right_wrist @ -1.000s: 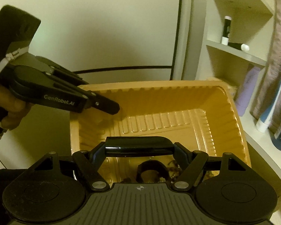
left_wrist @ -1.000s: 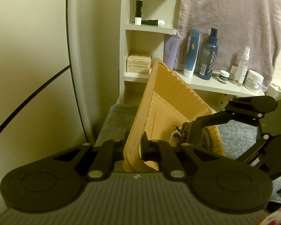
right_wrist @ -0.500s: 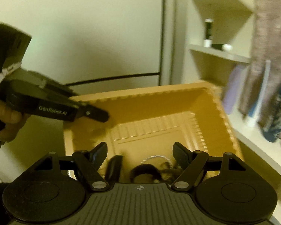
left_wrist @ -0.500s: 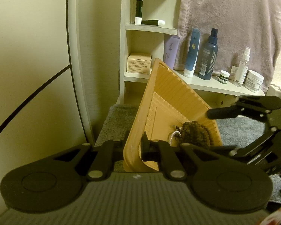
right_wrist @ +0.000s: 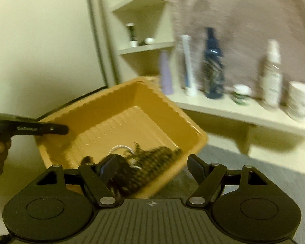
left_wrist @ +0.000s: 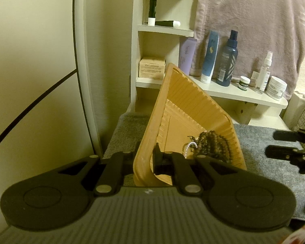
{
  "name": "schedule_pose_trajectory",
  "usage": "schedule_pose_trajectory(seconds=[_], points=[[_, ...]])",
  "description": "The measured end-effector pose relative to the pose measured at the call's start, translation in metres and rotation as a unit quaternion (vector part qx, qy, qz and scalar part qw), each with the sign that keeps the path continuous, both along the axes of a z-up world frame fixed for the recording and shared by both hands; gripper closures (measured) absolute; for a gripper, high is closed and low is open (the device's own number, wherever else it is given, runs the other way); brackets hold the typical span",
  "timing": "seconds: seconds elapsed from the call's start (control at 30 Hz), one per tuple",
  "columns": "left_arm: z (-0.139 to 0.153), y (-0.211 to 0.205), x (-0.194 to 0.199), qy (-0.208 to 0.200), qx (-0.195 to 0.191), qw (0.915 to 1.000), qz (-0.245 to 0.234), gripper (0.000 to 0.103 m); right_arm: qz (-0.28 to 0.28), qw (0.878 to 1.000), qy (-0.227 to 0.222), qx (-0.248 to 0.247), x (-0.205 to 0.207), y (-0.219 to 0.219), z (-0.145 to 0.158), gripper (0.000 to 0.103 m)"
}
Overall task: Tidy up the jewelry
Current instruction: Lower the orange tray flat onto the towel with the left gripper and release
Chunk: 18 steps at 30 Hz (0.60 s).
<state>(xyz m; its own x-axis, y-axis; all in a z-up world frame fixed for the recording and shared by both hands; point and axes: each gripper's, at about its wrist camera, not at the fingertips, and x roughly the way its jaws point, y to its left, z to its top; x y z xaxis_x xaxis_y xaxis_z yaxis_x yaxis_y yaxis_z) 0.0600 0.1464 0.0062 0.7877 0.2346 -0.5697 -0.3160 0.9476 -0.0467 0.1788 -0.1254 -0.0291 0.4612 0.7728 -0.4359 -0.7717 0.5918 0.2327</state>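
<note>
My left gripper is shut on the near rim of an orange ribbed tray and holds it tilted up on its edge over the grey mat. Dark brown bead strands and a small white bead loop are piled in the tray's low corner. My right gripper is open with nothing between its fingers, just outside the tray's near right corner. The beads lie just ahead of it, blurred. Its fingers reach in from the right edge of the left wrist view.
A low white shelf behind the tray carries bottles, tubes and jars, among them a blue spray bottle. A pink towel hangs behind. A taller shelf unit and a pale cabinet wall stand at the left. The grey mat spreads rightwards.
My right gripper drew back out of the tray towards the right and rolled. The black band that spanned its fingertips is no longer between them. The left gripper and tray stayed put.
</note>
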Motion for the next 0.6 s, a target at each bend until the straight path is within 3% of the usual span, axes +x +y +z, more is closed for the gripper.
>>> schedule_pose_trajectory(seconds=[0.17, 0.6], points=[[-0.006, 0.006, -0.001, 0.001, -0.006, 1.0, 0.005, 0.096, -0.037, 0.999, 0.019, -0.004, -0.004, -0.017, -0.004, 0.026], [-0.029, 0.035, -0.007, -0.007, -0.064, 0.9978, 0.012, 0.096, -0.099, 0.993, 0.058, -0.005, -0.008, -0.035, -0.011, 0.026]])
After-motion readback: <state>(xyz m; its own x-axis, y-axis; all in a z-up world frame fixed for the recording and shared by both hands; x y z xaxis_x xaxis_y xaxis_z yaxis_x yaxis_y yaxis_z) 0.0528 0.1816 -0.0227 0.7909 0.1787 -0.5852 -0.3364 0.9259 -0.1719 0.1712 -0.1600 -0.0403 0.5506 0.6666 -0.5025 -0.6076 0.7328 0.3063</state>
